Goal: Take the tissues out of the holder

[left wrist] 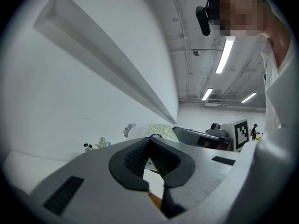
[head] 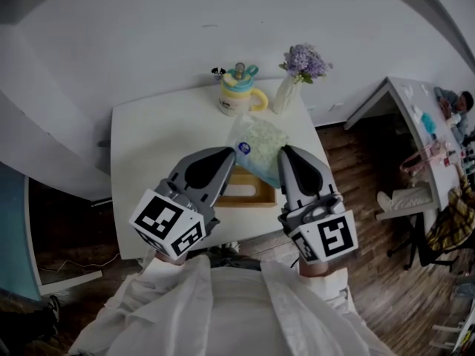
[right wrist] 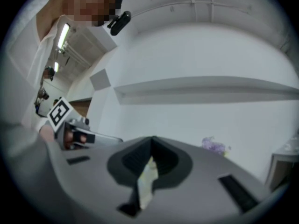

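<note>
A soft tissue pack (head: 258,145) in pale green and blue film hangs above the open wooden holder (head: 249,196) on the white table (head: 148,154). My left gripper (head: 231,156) is shut at the pack's left corner, by its blue label. My right gripper (head: 284,153) is shut on the pack's right edge. In the left gripper view the jaws (left wrist: 150,143) meet at their tips, with the pack (left wrist: 161,130) just beyond and a strip of the holder (left wrist: 155,200) below. In the right gripper view pale film (right wrist: 147,178) is pinched between the shut jaws (right wrist: 152,146).
At the table's far edge stand a yellow and teal lidded mug (head: 239,93), a white vase of purple flowers (head: 297,73) and a small black and white figure (head: 217,72). A white wall lies behind them. A second desk (head: 415,117) with clutter stands to the right.
</note>
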Demonstrator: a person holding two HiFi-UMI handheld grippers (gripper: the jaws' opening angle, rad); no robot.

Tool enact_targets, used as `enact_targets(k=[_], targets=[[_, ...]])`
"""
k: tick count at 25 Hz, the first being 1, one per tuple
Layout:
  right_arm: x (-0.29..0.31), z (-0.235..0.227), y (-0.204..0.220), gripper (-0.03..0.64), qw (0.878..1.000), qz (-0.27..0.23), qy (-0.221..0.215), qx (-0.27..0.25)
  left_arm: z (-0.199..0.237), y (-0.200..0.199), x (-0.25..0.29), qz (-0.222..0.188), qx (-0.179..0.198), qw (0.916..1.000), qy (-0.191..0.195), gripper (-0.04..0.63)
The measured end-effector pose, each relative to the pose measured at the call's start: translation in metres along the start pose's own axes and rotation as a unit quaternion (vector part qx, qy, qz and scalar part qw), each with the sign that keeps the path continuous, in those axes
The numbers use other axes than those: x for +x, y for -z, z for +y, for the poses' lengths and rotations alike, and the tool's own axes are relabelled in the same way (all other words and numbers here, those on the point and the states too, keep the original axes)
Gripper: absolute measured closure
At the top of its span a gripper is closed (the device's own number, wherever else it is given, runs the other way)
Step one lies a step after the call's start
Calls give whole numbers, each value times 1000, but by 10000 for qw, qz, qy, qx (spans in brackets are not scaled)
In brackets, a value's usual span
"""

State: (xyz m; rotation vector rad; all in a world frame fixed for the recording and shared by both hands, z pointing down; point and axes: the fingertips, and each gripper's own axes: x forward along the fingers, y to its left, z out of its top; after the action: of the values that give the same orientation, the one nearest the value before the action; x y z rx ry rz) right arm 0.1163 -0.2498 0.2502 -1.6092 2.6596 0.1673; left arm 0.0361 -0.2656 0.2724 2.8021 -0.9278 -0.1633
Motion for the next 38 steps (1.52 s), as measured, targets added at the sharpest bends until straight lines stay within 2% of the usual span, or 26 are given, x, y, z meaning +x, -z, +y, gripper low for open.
enact_targets(k=[18,38], targets=[[3,-3,15,604,9997,63,84,236,7,4,8,82,27,9999,-80,586],[9,1,18,604,9997,219,68,121,9,5,7,110,-12,9999,-19,586]])
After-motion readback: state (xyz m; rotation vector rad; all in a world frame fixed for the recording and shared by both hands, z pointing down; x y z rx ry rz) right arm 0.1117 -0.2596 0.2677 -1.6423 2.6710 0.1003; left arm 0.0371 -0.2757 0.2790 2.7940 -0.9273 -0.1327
